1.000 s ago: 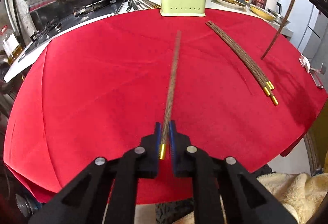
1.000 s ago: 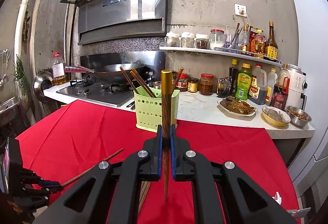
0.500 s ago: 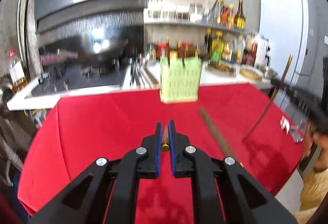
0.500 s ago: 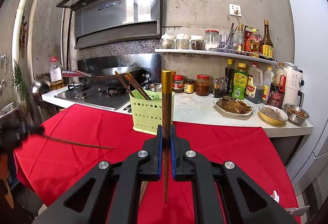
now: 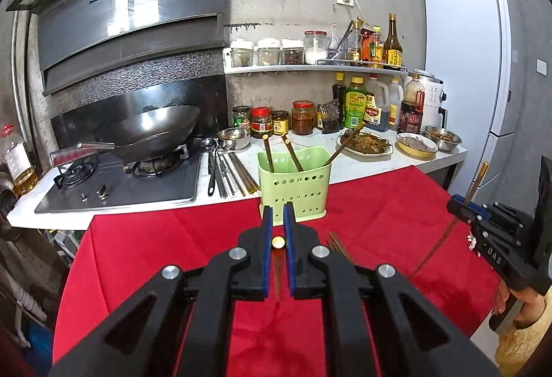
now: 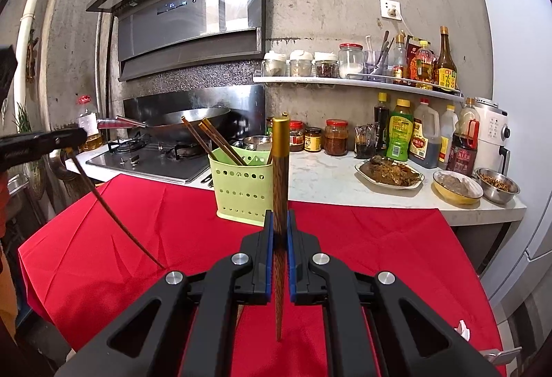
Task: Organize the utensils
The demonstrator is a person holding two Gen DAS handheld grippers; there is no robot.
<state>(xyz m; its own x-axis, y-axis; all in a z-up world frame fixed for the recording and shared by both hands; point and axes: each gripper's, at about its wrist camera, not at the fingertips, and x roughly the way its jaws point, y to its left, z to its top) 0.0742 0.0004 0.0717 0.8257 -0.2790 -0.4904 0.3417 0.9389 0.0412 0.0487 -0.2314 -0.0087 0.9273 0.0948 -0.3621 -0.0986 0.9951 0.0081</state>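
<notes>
**Chopsticks poised short of the green holder**

Fingers of the left gripper pinch one chopstick; the right gripper clamps another upright. Both hang over the red cloth before the holder, where sticks already inside could deflect either tip.

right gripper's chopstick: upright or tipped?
Upright. The gold-capped dark wooden chopstick stands vertical in the shut right gripper, cap up, tip down.
</notes>
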